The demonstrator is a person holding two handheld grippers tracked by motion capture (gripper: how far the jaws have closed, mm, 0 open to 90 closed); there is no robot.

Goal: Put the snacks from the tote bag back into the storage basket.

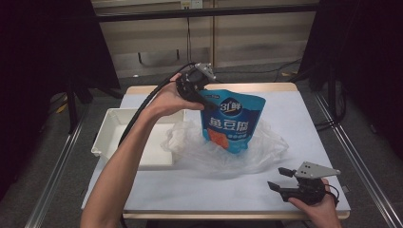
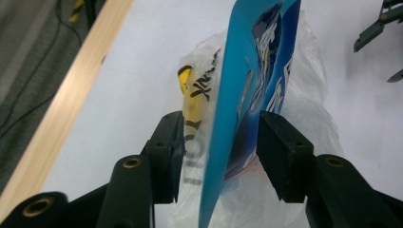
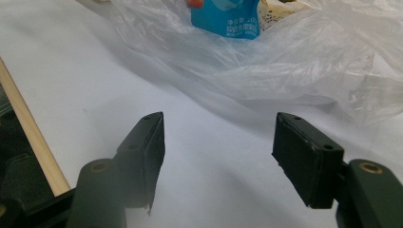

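A blue snack pouch (image 1: 228, 123) with white lettering stands upright on a crumpled clear plastic bag (image 1: 266, 147) in the middle of the table. My left gripper (image 1: 205, 102) reaches its upper left corner from behind. In the left gripper view the pouch (image 2: 252, 95) runs edge-on between the jaws of the left gripper (image 2: 221, 137). One pad is at its printed face, and a gap shows on the other side. My right gripper (image 1: 276, 178) rests near the table's front right, open and empty. Its jaws (image 3: 218, 147) face the bag (image 3: 294, 61) and the pouch's bottom (image 3: 223, 19).
A white rectangular tray (image 1: 111, 128) sits at the table's left, touching the bag. Something with yellow and black print (image 2: 190, 90) shows through the plastic behind the pouch. The table's wooden edge (image 2: 62, 114) runs close by on the far side.
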